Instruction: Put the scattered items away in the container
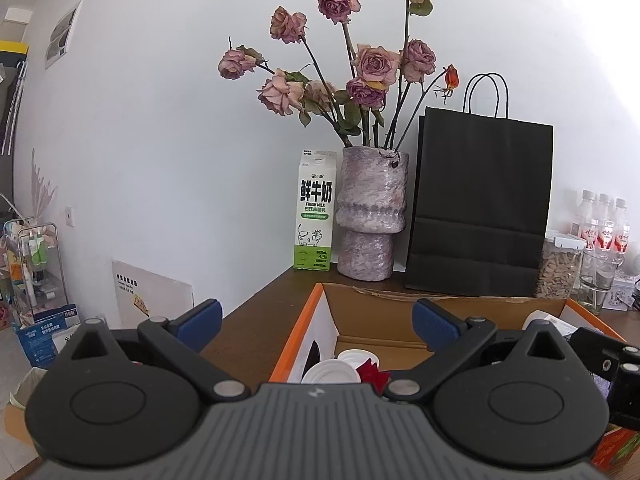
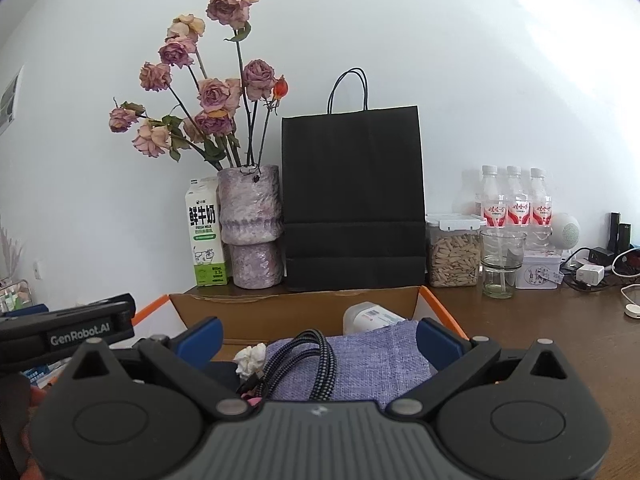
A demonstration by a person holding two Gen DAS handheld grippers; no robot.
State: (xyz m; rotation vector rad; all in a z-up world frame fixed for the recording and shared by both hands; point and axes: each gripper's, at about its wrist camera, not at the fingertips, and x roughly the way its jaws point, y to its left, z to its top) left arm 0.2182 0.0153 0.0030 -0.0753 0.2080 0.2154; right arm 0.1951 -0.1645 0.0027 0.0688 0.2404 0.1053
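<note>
We hold the left gripper and right gripper spread wide, empty, above the cardboard box holding a purple cloth and braided cable.

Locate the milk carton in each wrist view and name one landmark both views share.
Left wrist: milk carton at centre, left of the vase.
Right wrist: milk carton left of centre, partly behind the vase.
Shared landmark: black paper bag right of the vase.
</note>
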